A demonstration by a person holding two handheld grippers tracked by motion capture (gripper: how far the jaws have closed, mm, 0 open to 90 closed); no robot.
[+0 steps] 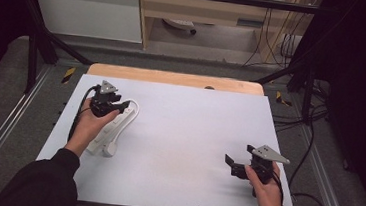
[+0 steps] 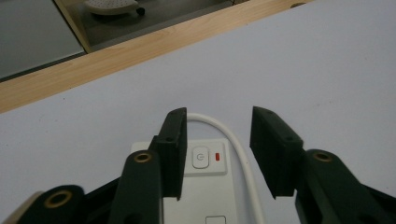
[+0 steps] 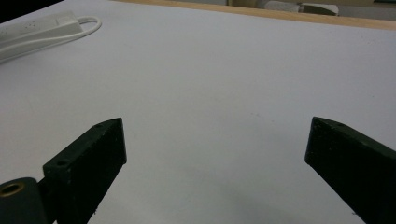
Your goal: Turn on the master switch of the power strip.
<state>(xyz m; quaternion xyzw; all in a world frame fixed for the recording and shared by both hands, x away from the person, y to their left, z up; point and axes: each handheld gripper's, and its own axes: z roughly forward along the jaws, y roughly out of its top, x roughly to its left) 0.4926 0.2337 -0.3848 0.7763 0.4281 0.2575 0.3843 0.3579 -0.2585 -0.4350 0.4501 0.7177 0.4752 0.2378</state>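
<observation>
We saw the white power strip (image 1: 113,127) lying near the left edge of the pale surface (image 1: 183,133), running lengthwise from the near side toward the far side, with its white cord (image 1: 131,109) looping round its far end and back down its right flank. A white plug (image 1: 109,150) lay at its near end.

The left gripper (image 1: 105,102) sat over the far end of the power strip, held in the person's left hand (image 1: 87,125). In the left gripper view its fingers (image 2: 175,149) stood partly apart: one rested over the strip's left part, just beside the switch button (image 2: 200,157) and the small red light (image 2: 216,157), the other out past the cord on the bare surface. The switch end and the cord lay between them, and a gap showed on each side, so the pads were not pressing on anything. No earlier look was at hand to compare.

The right gripper (image 1: 238,165) was near the right near corner of the surface, well apart from the power strip, in the person's right hand (image 1: 266,193). In the right gripper view its fingers (image 3: 88,163) were spread wide with only bare surface between them, and the power strip (image 3: 37,28) showed far off at the upper left.

A wooden edge (image 1: 173,77) ran along the far side of the surface.
</observation>
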